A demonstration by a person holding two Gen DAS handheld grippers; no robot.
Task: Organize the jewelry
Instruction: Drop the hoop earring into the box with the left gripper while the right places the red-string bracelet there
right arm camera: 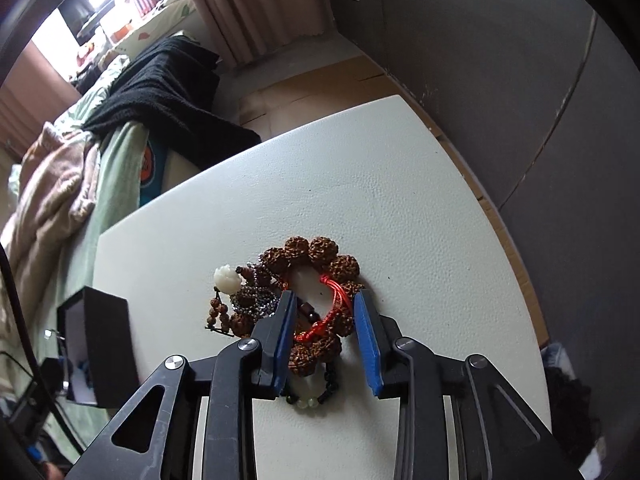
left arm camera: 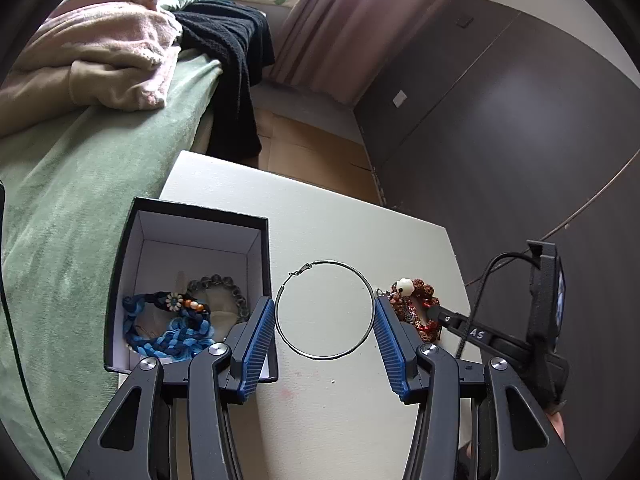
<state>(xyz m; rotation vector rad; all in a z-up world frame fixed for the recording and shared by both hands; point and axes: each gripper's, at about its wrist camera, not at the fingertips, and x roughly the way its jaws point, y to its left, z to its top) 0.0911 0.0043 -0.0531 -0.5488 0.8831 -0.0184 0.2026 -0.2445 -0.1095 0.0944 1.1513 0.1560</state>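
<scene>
A large thin metal hoop earring (left arm camera: pixel 325 261) spans the gap of my left gripper (left arm camera: pixel 324 316), and both blue pads touch its sides, so the gripper is shut on it. To its left stands a black box (left arm camera: pixel 256 240) with a white inside. It holds a blue braided bracelet (left arm camera: pixel 180 336) and a grey bead bracelet (left arm camera: pixel 224 284). My right gripper (right arm camera: pixel 325 312) points down over a pile of brown bead bracelets (right arm camera: pixel 320 252) with a red cord (right arm camera: pixel 320 326). Its jaws are open astride the beads, and the right pad stands clear of them. A white flower bead (right arm camera: pixel 228 278) lies at the pile's left.
The white table (left arm camera: pixel 320 220) ends close behind the box and the pile. A bed with a green cover (left arm camera: pixel 60 220) and heaped clothes lies to the left, and a dark wall (left arm camera: pixel 520 120) to the right. A black and pale green bead bracelet (right arm camera: pixel 316 398) lies under the right gripper.
</scene>
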